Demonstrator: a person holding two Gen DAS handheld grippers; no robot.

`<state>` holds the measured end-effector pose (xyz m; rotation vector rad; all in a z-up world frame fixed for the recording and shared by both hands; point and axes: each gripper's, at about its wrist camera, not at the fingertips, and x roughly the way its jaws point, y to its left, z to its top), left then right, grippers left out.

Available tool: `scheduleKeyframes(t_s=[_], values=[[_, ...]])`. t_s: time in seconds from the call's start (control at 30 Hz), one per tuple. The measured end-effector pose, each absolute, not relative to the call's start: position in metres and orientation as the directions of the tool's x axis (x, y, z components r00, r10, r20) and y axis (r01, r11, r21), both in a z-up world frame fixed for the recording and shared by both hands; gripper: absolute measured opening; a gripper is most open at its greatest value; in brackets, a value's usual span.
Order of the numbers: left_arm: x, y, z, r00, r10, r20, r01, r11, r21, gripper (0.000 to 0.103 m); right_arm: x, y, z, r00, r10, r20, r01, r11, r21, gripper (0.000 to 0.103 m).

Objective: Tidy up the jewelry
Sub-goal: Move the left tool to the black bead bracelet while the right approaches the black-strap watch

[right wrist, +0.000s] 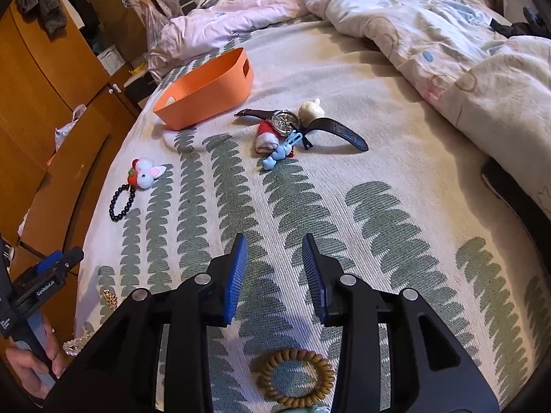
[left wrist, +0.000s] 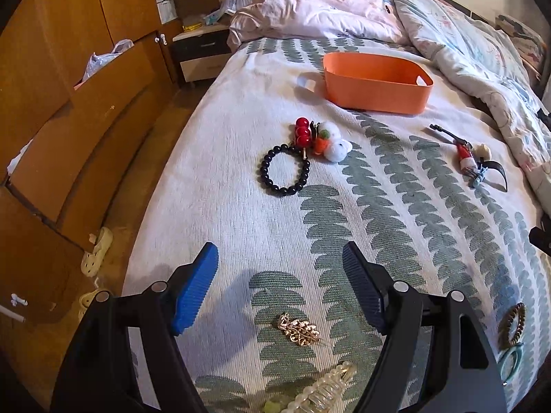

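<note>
An orange basket (left wrist: 377,94) stands on the bed, also in the right wrist view (right wrist: 206,99). A black bead bracelet (left wrist: 284,170) lies beside red beads (left wrist: 303,132) and a plush rabbit clip (left wrist: 332,146). A watch (right wrist: 286,122) lies with small charms (right wrist: 275,155). My left gripper (left wrist: 280,265) is open and empty above a gold brooch (left wrist: 299,334) and a pearl clip (left wrist: 327,392). My right gripper (right wrist: 274,261) is open and empty above a brown coil hair tie (right wrist: 296,382).
A crumpled duvet (right wrist: 430,34) covers the far and right side of the bed. A wooden wardrobe (left wrist: 69,103) and a nightstand (left wrist: 203,51) stand to the left. The bed edge drops to the floor on the left, with slippers (left wrist: 96,254) below.
</note>
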<state>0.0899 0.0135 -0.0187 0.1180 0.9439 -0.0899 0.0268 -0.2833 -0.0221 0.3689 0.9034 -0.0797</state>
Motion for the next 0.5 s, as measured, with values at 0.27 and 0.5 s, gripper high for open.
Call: scheduleKeyframes(t_s=[0.27,0.5], values=[[0.097,0.019,-0.019,0.578,-0.030,-0.815,0.115,0.992,0.045,0.074,0.038,-0.278,-0.024,0.618,0.081,-0.782,0.211,0.941,0.264,0.037],[0.126,0.038,-0.016,0.562,-0.042,-0.826,0.063,0.998,-0.008,0.079,0.060,-0.278,-0.019,0.626,0.090,-0.775,0.185,0.948,0.259,0.037]])
